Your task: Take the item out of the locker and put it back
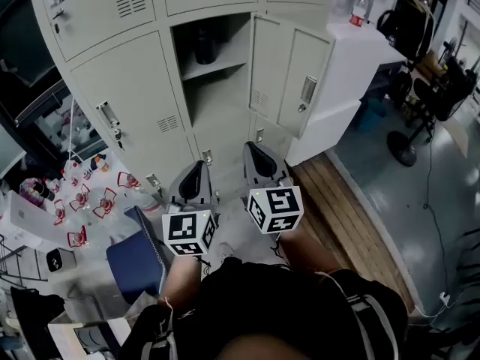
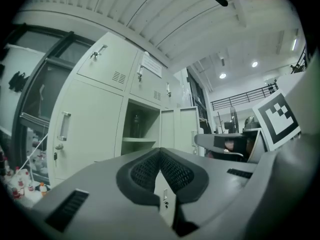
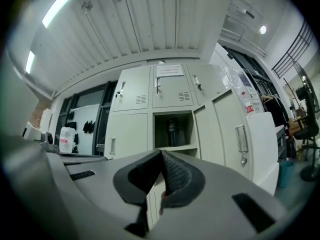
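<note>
A dark bottle (image 1: pixel 205 46) stands upright on the upper shelf (image 1: pixel 217 64) of an open locker compartment, towards the shelf's left side, with the space below the shelf bare. The compartment's door (image 1: pixel 291 77) hangs swung out to the right, its handle facing the room. The bottle is well apart from both grippers, which are held side by side, short of the locker and lower in the head view, pointing towards it.

The left gripper (image 1: pixel 196 165) has its jaws closed tip to tip with nothing between them; from the left gripper view the bottle (image 2: pixel 135 125) shows above and left of the closed tips (image 2: pixel 160 158). The right gripper (image 1: pixel 252 151) is likewise pressed together and empty, and in the right gripper view the bottle (image 3: pixel 172 131) sits directly above its tips (image 3: pixel 162 156), inside the open compartment. Each gripper carries a cube with square markers, just in front of the person's dark-clothed body at the bottom of the head view.

Closed grey locker doors (image 1: pixel 135 100) surround the open compartment. To the right, a white bench (image 1: pixel 360 58) carries a clear plastic bottle with a red cap (image 1: pixel 360 7). A standing fan (image 1: pixel 406 122) is further right, and a strip of wooden flooring (image 1: pixel 352 208) runs beside the locker. Left of the person are a blue seat (image 1: pixel 135 262) and a scatter of small red-and-white items (image 1: pixel 88 201) on the floor
</note>
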Available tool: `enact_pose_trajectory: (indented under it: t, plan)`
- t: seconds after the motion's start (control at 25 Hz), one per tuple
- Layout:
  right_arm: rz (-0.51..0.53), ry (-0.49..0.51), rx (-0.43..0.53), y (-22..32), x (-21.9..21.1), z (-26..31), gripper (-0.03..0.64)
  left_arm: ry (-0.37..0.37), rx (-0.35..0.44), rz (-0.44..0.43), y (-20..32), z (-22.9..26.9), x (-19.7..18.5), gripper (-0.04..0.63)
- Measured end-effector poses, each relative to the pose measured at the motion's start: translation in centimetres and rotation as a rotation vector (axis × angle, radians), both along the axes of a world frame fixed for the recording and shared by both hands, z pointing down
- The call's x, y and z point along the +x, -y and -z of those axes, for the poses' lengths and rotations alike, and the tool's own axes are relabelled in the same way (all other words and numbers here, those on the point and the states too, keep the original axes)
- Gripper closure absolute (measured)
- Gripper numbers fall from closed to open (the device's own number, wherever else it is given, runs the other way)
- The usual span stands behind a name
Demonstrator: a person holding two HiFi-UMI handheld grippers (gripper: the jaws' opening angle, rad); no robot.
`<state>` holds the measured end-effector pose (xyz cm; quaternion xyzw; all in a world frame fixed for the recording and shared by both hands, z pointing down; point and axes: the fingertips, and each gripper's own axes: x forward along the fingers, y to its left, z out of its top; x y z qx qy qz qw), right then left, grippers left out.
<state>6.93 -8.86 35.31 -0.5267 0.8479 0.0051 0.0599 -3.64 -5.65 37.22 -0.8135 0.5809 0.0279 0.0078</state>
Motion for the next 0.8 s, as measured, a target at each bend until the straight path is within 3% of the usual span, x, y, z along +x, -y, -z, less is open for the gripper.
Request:
enact_pose_trajectory:
  t: [0.44,0.8]
  plan:
    - [-0.046,0.004,0.008,15.8,-5.7,1.9,0.600,0.015,0.001,-0.036,16.2,1.7,-6.9,0.583]
    - [-0.046,-0.002,0.006,20.9,-6.8,1.2,0.600,0.022,-0.021,-0.035,21.3,1.1,-7.8,0.583]
